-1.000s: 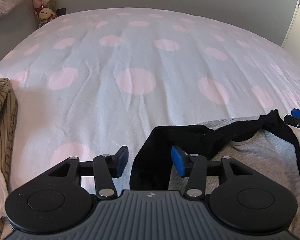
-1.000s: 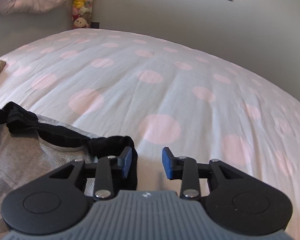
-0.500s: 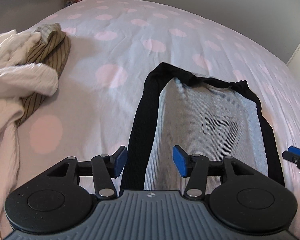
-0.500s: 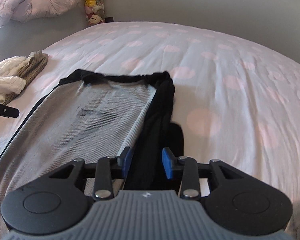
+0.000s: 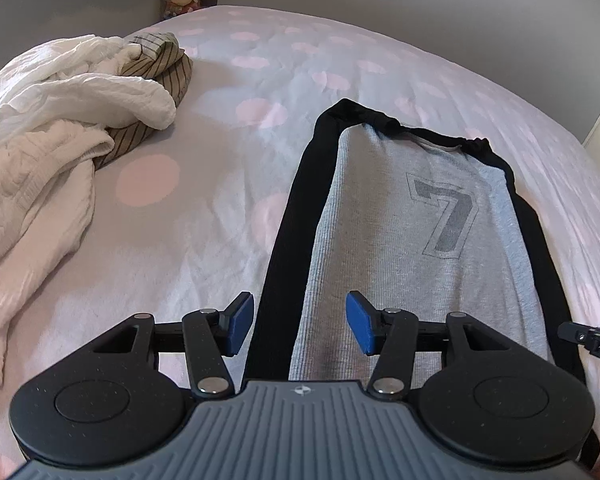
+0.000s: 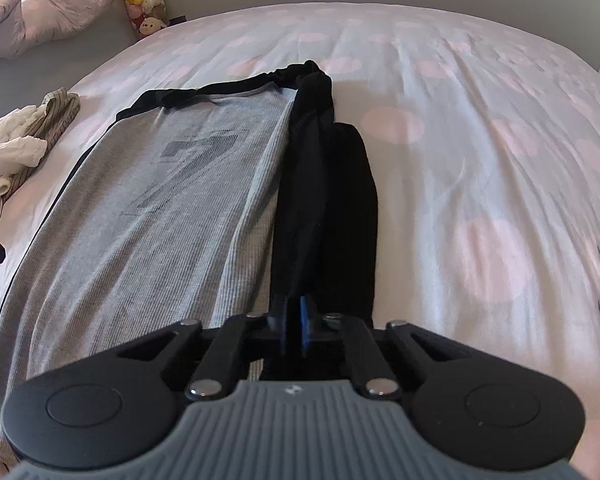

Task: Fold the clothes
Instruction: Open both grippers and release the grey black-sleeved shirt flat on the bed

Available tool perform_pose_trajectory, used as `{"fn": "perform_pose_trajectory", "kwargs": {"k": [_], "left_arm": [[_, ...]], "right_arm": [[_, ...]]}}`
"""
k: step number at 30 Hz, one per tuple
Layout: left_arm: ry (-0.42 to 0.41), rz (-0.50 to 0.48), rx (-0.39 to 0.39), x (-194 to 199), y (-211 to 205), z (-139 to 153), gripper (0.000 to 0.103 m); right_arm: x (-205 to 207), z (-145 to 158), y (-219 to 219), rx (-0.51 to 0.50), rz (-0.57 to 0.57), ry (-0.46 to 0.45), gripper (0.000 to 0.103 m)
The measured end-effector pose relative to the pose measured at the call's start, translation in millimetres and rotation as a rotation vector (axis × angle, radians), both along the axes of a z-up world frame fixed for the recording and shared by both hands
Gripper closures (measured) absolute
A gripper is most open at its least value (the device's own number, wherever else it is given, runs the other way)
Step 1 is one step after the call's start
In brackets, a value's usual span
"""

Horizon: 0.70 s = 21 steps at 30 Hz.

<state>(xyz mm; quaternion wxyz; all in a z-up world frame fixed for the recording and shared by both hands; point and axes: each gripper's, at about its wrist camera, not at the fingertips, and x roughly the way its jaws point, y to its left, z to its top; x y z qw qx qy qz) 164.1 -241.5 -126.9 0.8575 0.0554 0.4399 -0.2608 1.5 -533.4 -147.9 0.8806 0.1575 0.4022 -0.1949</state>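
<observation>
Lying flat on the spotted bedsheet (image 5: 220,208), the grey shirt (image 5: 400,216) with the 7 on its front is spread out lengthwise, and both black sleeves are already turned in to run along its long sides. That looks like the first stage of folding done; the lengthwise or crosswise folds of the body are still to come, and a heap of white and striped clothes (image 5: 72,92) at the far left of the bed is untouched, so the task as a whole seems early.

Taking it from left to right: the left gripper (image 5: 300,322) stands wide and empty above the near end of the shirt, with the left sleeve (image 5: 296,216) running up between its fingers but not pressed by either pad. Further right, the right gripper (image 6: 294,322) has its pads nearly together, pinched on the near end of the right sleeve (image 6: 328,184), which stretches away from it beside the grey body.
</observation>
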Motion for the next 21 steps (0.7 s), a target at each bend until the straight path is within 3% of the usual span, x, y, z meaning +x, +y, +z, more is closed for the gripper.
{"fn": "perform_pose_trajectory", "kwargs": {"k": [10, 16, 21], "left_arm": [[0.046, 0.037, -0.021, 10.0, 7.4, -11.2, 0.054], [0.063, 0.049, -0.030, 15.2, 8.0, -12.8, 0.054], [0.069, 0.054, -0.026, 17.9, 7.6, -14.0, 0.054]], "right_arm": [[-16.1, 39.8, -16.2, -0.084, -0.067, -0.036, 0.099], [-17.3, 63.2, -60.1, -0.198, -0.113, 0.027, 0.099], [-15.8, 60.4, -106.3, -0.244, -0.225, 0.102, 0.099]]}}
